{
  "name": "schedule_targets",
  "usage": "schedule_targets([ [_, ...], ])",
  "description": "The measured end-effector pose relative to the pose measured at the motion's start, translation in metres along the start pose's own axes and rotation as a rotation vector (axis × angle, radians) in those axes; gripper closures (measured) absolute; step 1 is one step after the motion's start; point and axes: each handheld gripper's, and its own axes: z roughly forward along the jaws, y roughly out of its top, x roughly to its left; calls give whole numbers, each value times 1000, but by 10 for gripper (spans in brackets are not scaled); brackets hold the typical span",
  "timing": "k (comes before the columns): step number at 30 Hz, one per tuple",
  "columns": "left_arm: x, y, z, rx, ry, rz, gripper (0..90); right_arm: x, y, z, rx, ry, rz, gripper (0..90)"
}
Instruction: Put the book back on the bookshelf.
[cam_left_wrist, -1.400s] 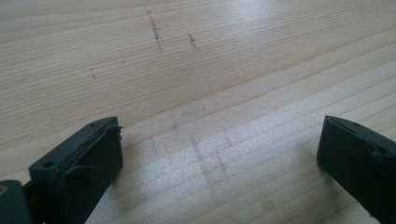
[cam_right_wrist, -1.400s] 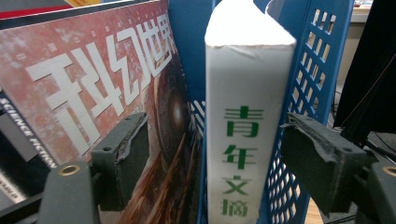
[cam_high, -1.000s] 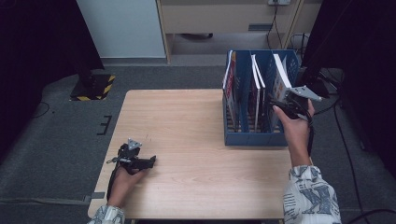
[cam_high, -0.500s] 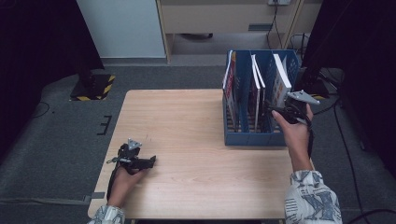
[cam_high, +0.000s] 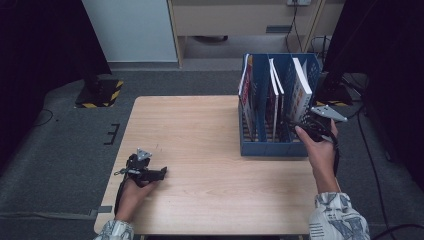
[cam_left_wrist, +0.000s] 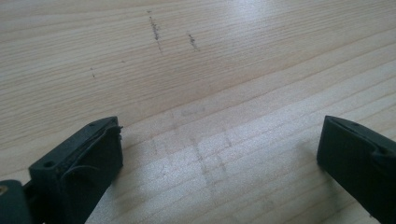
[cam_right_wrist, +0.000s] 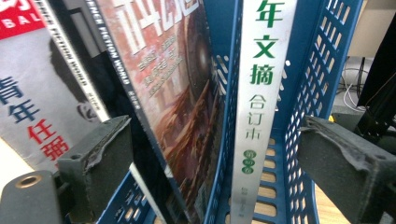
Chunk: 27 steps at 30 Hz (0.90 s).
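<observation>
A blue slotted file rack (cam_high: 272, 149) stands on the right of the wooden table (cam_high: 200, 130) and holds several upright books. My right gripper (cam_high: 298, 125) hovers at its front right corner. In the right gripper view the rack wall (cam_right_wrist: 317, 70) rises ahead. A white-spined book (cam_right_wrist: 261, 93) and a brown-covered magazine (cam_right_wrist: 173, 93) stand beyond my right gripper (cam_right_wrist: 215, 135). Its jaws have just been opening, are open, and no pad touches anything. My left gripper (cam_high: 161, 173) rests low on the table's near left, open over bare wood (cam_left_wrist: 187, 46).
A further magazine (cam_right_wrist: 28, 116) with red and blue lettering leans in the rack's left slots. A stand with a yellow-black base (cam_high: 97, 92) sits on the floor beyond the table's left corner. Cables (cam_high: 370, 150) trail down on the right.
My right hand has drawn back toward the near edge and sunk slightly, from beside the rack's right compartment to its front corner. The left hand has kept still.
</observation>
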Motion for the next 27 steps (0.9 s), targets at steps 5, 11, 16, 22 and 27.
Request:
schedule_targets([
  [5, 0, 0, 0, 0, 0, 0, 0, 3, -4, -9, -13, 15, -3, 113],
  [11, 0, 0, 0, 0, 0, 0, 0, 10, -13, -20, -21, 31, -1, 116],
  [16, 0, 0, 0, 0, 0, -1, 0, 24, -27, -30, -20, 63, -13, 123],
  [22, 0, 0, 0, 0, 1, -1, 0, 45, -46, -37, -16, 115, -16, 131],
  [27, 0, 0, 0, 0, 0, -1, 0, 62, -57, -39, -41, 169, -31, 160],
])
